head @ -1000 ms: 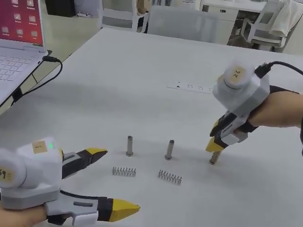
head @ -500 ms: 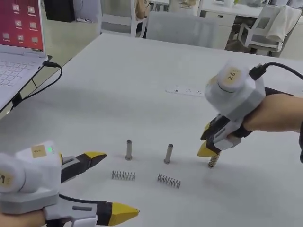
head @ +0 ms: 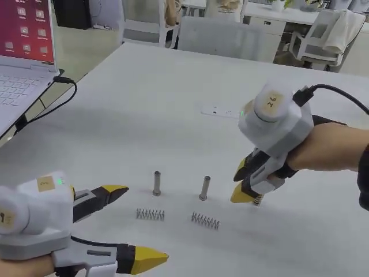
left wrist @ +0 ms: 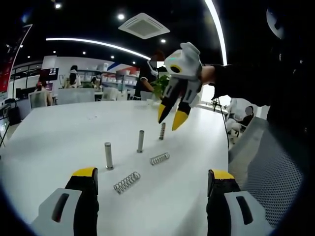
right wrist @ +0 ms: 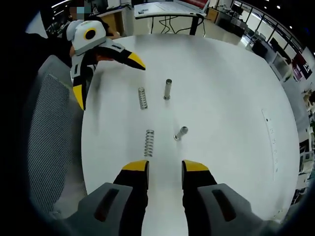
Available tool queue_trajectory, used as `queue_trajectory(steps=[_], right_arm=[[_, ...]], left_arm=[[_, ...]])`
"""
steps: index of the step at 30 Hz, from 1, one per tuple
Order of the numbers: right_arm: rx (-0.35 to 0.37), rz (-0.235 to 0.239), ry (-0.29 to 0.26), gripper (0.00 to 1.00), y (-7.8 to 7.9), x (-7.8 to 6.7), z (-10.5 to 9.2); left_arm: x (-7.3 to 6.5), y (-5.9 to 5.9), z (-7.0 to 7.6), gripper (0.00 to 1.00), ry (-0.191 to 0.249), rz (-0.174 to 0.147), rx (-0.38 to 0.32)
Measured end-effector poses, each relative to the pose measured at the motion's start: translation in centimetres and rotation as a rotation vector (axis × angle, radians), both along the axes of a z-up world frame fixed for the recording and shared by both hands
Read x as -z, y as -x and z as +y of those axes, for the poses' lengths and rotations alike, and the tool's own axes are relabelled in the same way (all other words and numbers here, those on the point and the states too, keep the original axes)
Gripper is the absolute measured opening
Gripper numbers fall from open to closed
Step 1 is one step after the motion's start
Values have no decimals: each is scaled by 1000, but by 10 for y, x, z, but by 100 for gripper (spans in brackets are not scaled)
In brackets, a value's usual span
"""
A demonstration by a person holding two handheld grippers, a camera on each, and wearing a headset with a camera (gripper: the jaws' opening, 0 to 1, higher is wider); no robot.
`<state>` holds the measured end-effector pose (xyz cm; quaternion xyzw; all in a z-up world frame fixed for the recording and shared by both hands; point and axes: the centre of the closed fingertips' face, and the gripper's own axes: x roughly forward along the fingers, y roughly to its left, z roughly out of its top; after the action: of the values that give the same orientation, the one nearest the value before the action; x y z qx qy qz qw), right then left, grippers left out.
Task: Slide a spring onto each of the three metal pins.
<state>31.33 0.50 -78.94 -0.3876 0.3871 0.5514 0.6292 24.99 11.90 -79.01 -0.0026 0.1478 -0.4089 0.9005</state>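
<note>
Two bare metal pins (head: 157,183) (head: 204,188) stand upright mid-table. In front of them lie two loose springs (head: 150,214) (head: 206,221). A third pin (left wrist: 162,131) carries a spring around it; in the head view this third pin (head: 258,199) is mostly hidden behind my right gripper (head: 241,183). That gripper hovers just left of it, slightly open, holding nothing. My left gripper (head: 134,222) rests wide open at the near left, short of the left spring. The right gripper view has both springs (right wrist: 142,98) (right wrist: 149,142) and both bare pins (right wrist: 168,89) (right wrist: 181,133) ahead of the right gripper (right wrist: 165,165).
An open laptop (head: 23,46) sits at the far left with a black cable (head: 57,98) trailing over the table. A white power strip (head: 222,111) lies beyond the pins. Chairs (head: 219,34) stand past the far edge. A mesh chair back (right wrist: 49,137) is close to the near edge.
My right gripper has drifted left and slightly toward me from the spring-covered pin, and its jaws have parted. The left gripper has stayed put.
</note>
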Motion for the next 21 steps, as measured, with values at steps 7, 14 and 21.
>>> queue_trajectory(steps=[7,14,21], right_arm=[[-13,24,-2,25,11,11,6],[-12,52,-2,24,18,23,10],[-12,60,7,24,23,36,15]], left_arm=[[-1,-1,1,89,0,-1,-1],[0,-1,0,88,1,1,0],[0,0,0,88,2,3,-1]])
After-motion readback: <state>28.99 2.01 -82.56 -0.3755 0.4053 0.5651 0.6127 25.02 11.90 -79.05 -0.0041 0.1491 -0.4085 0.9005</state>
